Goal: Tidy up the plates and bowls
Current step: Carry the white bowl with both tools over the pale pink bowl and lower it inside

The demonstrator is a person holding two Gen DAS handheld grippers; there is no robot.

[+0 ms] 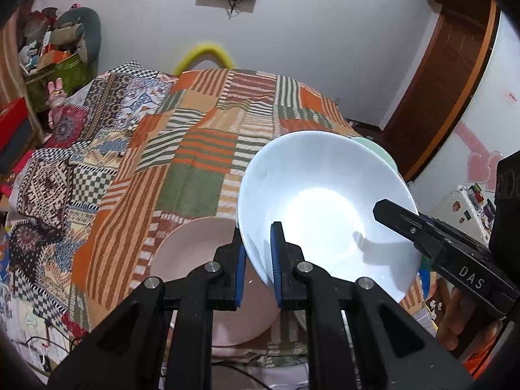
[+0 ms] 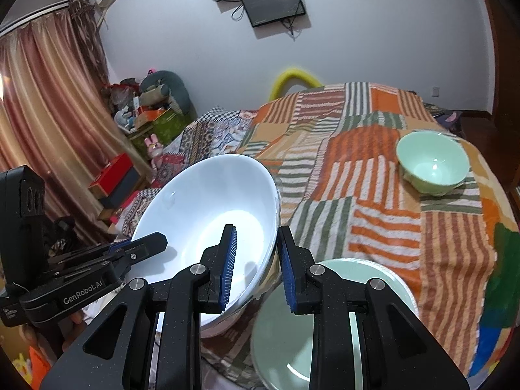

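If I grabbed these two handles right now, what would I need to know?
Left gripper: shut on the near rim of the white bowl.
Right gripper: shut on the same bowl's opposite rim; the bowl hangs tilted above the patchwork blanket.
Below: a pink plate under the left side, a pale green plate under the right.
A green bowl sits alone further back.
Done: white bowl lifted. Left: set it down, gather the rest.

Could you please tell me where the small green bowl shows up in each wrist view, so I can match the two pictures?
Left wrist view: only a sliver of the small green bowl shows, peeking from behind the far right rim of the white bowl.
Right wrist view: the small green bowl stands in full sight on the patchwork blanket, upper right.
Shared landmark: the white bowl, held at its rim by both grippers.
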